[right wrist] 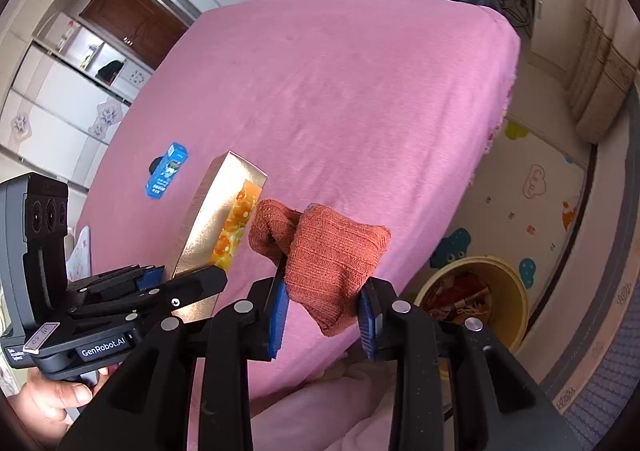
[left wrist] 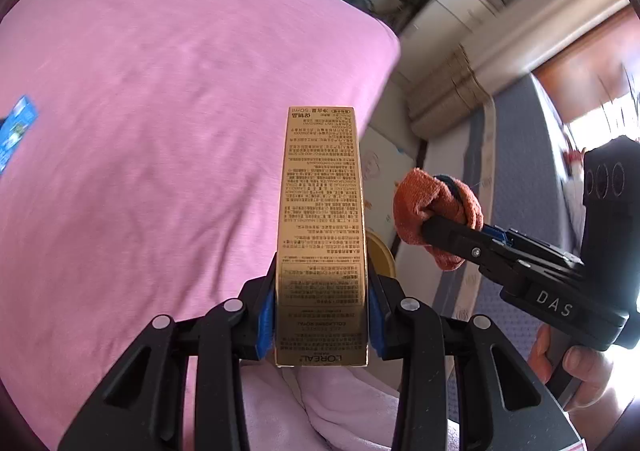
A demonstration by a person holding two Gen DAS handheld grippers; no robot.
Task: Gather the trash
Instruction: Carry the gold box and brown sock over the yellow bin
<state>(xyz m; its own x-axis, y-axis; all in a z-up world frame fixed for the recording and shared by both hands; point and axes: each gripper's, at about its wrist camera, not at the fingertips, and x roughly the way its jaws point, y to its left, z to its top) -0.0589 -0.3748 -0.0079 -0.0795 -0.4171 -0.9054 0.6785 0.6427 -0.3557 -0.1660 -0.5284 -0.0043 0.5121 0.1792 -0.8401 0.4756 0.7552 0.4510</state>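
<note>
Above the pink bed [right wrist: 340,91], the left gripper [left wrist: 322,315] held a tall gold box [left wrist: 322,231] tight. The blue pads [left wrist: 266,315] pressed on both sides of the box near its bottom end. The box stuck out straight ahead of the gripper, and it had lots of tiny black writing on it. From the right wrist view, one side of the gold box [right wrist: 216,219] showed a picture of orange bubbles.

Just beside it, the right gripper [right wrist: 326,311] was squeezed shut on a rust-red sock [right wrist: 328,263]. The sock was bunched up into a lump between the blue pads [right wrist: 280,315]. From the left wrist view, the same sock [left wrist: 436,211] puffed out around the tips of the right gripper [left wrist: 430,221]. A hand [left wrist: 576,371] was wrapped around that gripper's handle. Another hand [right wrist: 52,399] held the handle of the left gripper.

A small blue packet [right wrist: 166,171] lay flat on the bed, well apart from both grippers. On the floor mat [right wrist: 532,203] beside the bed stood a yellow bin [right wrist: 472,291]. It was open on top and had some scraps inside.
</note>
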